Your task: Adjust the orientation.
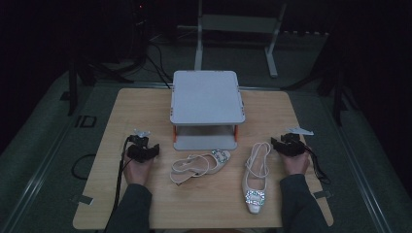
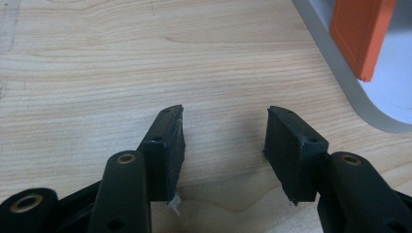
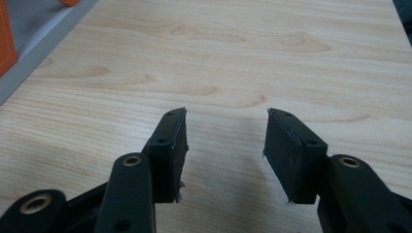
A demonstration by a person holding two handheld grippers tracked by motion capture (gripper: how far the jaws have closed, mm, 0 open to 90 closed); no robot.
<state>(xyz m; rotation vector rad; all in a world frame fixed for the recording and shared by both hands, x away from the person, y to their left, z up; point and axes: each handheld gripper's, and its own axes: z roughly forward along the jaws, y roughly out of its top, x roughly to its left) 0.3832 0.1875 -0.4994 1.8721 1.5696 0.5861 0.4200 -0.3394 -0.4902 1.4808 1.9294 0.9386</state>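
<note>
A grey two-tier rack (image 1: 206, 99) with orange posts stands at the far middle of the table (image 1: 145, 104); just in front of the rack lie two pale shoes, one (image 1: 200, 165) on its side, the other (image 1: 256, 175) upright to its right, toe away from the rack; likely they belong on its shelves. The left gripper (image 2: 224, 127) rests left of the rack, jaws apart and empty; the right gripper (image 3: 226, 127) rests to its right, also spread and empty, seemingly ready to start.
</note>
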